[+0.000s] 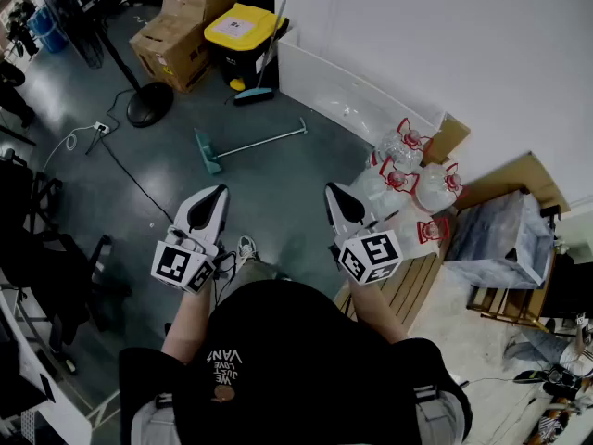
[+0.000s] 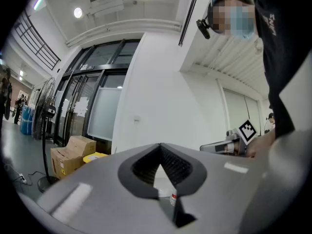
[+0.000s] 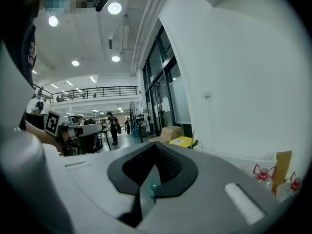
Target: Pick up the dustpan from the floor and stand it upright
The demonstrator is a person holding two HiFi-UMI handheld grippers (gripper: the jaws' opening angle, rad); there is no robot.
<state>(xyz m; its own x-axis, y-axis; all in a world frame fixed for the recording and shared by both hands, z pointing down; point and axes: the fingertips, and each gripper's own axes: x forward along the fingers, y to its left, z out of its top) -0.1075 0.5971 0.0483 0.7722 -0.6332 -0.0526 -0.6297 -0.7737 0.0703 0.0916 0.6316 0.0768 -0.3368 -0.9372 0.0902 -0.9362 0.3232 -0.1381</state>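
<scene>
The teal dustpan (image 1: 208, 151) lies flat on the grey floor, its long pale handle (image 1: 269, 138) running to the right. It is well ahead of both grippers. My left gripper (image 1: 217, 193) is held level at waist height with its jaws shut and nothing in them; the left gripper view shows the same closed tips (image 2: 163, 171). My right gripper (image 1: 332, 191) is level beside it, also shut and empty, its pads (image 3: 168, 165) pressed together. Neither gripper touches the dustpan.
A teal broom (image 1: 253, 92) leans on a black bin with a yellow lid (image 1: 243, 25) by the white wall. Cardboard boxes (image 1: 182, 24) and a fan base (image 1: 149, 103) with a trailing cable stand at the back left. Large water bottles (image 1: 413, 181) crowd a wooden pallet on the right.
</scene>
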